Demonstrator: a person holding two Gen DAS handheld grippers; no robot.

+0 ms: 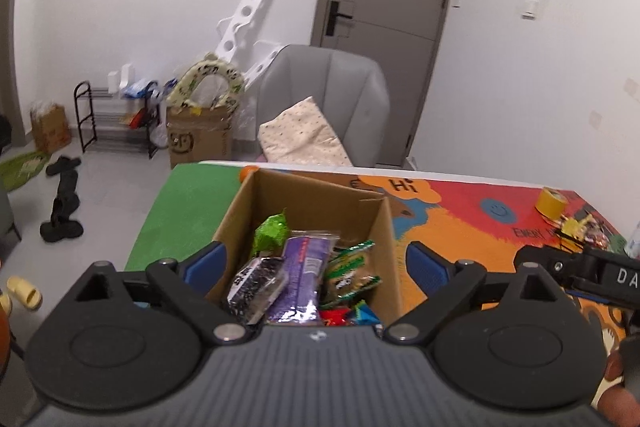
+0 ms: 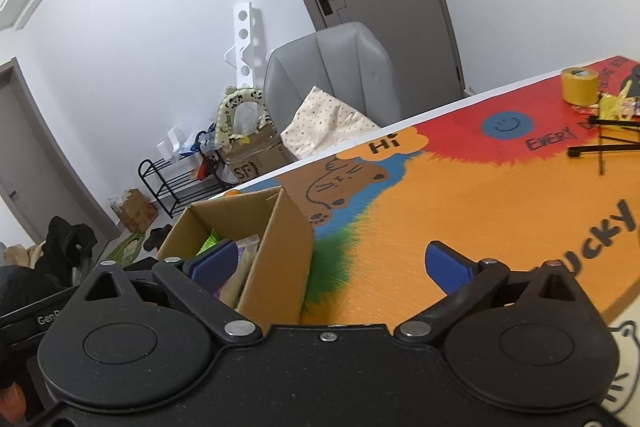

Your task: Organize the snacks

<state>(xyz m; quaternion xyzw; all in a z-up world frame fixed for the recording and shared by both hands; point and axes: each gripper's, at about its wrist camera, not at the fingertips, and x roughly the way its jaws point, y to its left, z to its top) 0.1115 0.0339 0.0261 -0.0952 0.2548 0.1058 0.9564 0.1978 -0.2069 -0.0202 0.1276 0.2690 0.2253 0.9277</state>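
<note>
An open cardboard box [image 1: 390,227] stands on the colourful table mat [image 1: 460,215]. It holds several snack packets: a green one [image 1: 272,233], a purple one [image 1: 304,267], a black-and-white one [image 1: 256,285] and green-striped ones [image 1: 350,267]. My left gripper [image 1: 316,261] is open and empty, its blue pads straddling the box just above it. My right gripper [image 2: 336,263] is open and empty, its left pad over the box [image 2: 276,243] and its right pad over the orange mat [image 2: 440,211]. More loose snacks [image 1: 576,227] lie at the far right of the table.
A yellow tape roll [image 2: 579,85] and a black wire stand [image 2: 604,139] sit at the table's far right. A grey armchair [image 1: 324,95] with a cushion stands behind the table. A shoe rack [image 1: 116,119], boxes and shoes are on the floor at left.
</note>
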